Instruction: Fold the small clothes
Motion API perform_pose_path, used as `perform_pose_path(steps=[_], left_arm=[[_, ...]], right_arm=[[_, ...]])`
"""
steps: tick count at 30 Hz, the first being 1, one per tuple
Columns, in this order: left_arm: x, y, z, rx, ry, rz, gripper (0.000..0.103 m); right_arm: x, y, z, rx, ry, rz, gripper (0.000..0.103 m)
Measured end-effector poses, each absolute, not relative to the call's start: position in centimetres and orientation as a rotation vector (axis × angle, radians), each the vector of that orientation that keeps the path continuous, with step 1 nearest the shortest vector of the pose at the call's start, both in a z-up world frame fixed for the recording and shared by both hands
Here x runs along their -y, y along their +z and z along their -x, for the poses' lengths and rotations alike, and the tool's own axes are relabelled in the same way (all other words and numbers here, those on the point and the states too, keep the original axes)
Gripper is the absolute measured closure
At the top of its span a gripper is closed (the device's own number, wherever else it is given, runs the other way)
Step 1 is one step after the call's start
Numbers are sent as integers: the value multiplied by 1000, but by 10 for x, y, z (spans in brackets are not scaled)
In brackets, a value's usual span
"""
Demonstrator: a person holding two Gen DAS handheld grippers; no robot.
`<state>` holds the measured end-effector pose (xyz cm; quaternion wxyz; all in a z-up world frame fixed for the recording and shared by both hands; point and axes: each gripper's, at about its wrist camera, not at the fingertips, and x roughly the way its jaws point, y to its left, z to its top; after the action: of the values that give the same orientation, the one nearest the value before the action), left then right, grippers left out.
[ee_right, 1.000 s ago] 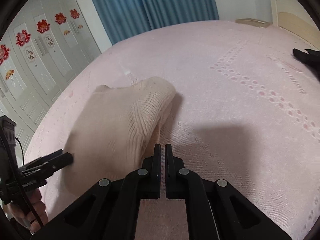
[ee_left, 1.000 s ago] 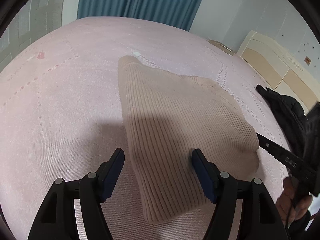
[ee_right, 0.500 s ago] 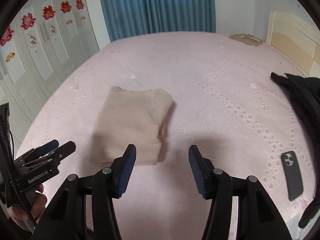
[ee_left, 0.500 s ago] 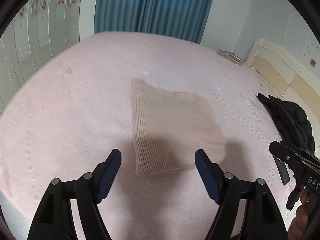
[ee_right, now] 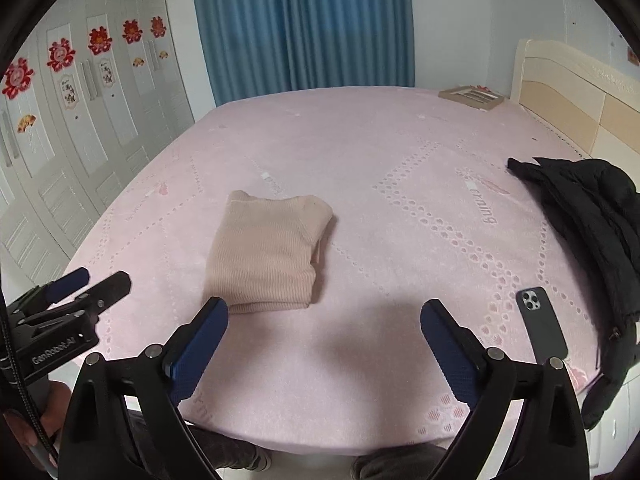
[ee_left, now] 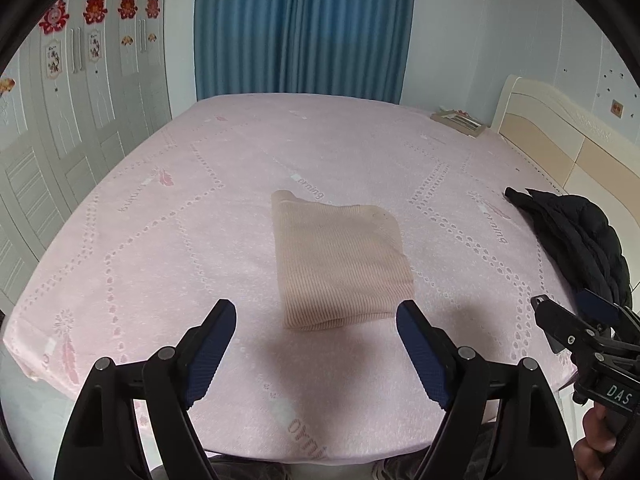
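Both claws (ee_left: pixel 316 330) (ee_right: pixel 324 328) gape above a folded ribbed-knit beige sweater (ee_left: pixel 340 264).

- The room is evenly and softly lit; daylight seems to filter through the closed blue curtain (ee_left: pixel 304 28), which glows a little brighter along its middle folds.
- No harsh glare anywhere; the pink bedspread (ee_left: pixel 160 240) looks pale, slightly washed out.
- A broad, soft-edged shadow lies on the bedspread at the near edge in both views, reaching the near hem of the folded beige knit (ee_left: pixel 340 264).
- The black jacket (ee_right: pixel 588 216) is so dark that its folds barely show.
- Both pictures are sharp, with no motion blur.
- Strong fisheye bending: the bed bulges, the wardrobe doors (ee_right: pixel 60 140) curve, and black vignette fills the corners.
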<state>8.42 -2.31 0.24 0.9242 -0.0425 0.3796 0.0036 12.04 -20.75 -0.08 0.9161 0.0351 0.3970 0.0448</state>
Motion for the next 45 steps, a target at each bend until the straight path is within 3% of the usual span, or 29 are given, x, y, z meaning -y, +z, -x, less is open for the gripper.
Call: perform_pose_path(steps=[45], left_arm=[[16, 14, -74, -770, 42, 70, 21]], right_arm=[[216, 6, -114, -817, 63, -59, 7]])
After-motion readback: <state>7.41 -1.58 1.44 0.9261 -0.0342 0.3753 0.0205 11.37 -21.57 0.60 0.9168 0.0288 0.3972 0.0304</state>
